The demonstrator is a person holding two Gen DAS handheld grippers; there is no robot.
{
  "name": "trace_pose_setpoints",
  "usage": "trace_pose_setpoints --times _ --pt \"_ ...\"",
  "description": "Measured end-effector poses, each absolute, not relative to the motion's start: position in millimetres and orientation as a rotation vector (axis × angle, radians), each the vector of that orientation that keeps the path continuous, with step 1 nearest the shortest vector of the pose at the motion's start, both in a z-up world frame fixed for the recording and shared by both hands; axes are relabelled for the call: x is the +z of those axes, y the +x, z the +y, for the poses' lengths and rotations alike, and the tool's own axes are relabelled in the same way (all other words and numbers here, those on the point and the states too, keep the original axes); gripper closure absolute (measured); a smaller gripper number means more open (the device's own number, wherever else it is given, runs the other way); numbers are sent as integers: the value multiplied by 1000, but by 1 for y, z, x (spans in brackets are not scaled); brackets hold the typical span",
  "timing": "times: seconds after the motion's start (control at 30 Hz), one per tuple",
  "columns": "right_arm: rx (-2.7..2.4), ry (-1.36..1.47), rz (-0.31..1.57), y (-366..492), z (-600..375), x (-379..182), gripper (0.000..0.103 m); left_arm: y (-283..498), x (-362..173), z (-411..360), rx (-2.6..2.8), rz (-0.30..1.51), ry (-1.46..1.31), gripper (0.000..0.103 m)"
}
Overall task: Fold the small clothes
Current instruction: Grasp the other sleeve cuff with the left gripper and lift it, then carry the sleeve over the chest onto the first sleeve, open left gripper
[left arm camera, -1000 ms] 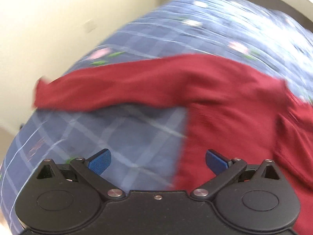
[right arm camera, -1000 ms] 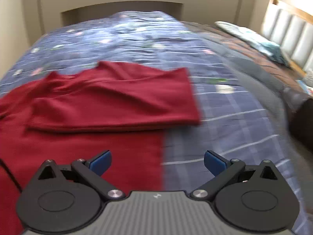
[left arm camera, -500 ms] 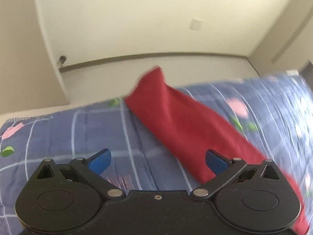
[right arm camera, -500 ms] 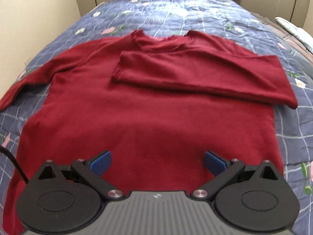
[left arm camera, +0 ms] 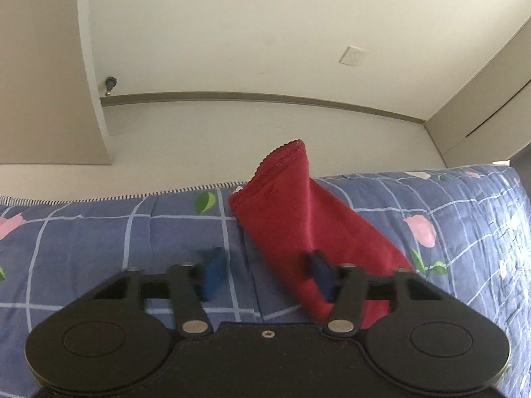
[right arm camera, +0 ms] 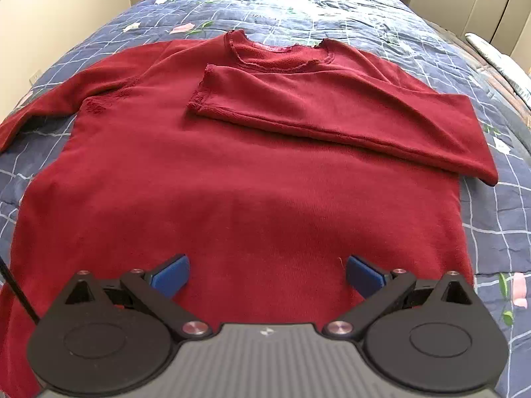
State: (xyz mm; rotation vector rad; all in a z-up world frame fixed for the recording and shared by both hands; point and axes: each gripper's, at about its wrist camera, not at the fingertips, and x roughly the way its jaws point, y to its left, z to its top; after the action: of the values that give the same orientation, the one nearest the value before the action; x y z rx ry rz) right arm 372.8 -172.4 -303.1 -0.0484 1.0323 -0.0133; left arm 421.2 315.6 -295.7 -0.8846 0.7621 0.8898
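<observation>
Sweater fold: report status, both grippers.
Left gripper open at unfolded sleeve. Right gripper open over sweater hem. Other sleeve folded across chest. Nothing in the way.

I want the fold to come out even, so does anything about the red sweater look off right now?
Yes. On the red sweater the right sleeve is folded across the chest, but the left sleeve is spread out on the quilt, its cuff sticking up at the bed's edge.

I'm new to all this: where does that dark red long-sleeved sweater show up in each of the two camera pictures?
Left wrist view: only one sleeve of the dark red long-sleeved sweater, right of centre, cuff raised.
Right wrist view: the whole sweater fills the middle, one sleeve folded across the chest.
Shared landmark: the blue checked floral quilt beneath it.
</observation>
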Motion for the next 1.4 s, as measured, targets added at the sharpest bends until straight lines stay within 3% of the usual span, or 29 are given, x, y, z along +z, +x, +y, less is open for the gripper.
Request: trace_pose_setpoints --times 0.1,0.2,0.63,0.93,1.13,1.4 --pt "-9 -56 1030 372 -172 -298 0 422 -297 318 862 749 -908 86" --pt "-7 -57 1026 372 -174 -297 0 427 -289 312 851 735 -856 95" --pt "-7 17 941 373 -210 -282 0 462 -188 217 558 479 -361 96" --pt "-85 57 908 375 -279 -272 0 495 -142 88 282 380 -295 96" --pt "-161 71 917 366 -329 -276 0 507 -146 -13 71 403 -196 96" --pt "-225 91 943 355 -375 -288 0 509 -209 -114 -139 546 -67 96"
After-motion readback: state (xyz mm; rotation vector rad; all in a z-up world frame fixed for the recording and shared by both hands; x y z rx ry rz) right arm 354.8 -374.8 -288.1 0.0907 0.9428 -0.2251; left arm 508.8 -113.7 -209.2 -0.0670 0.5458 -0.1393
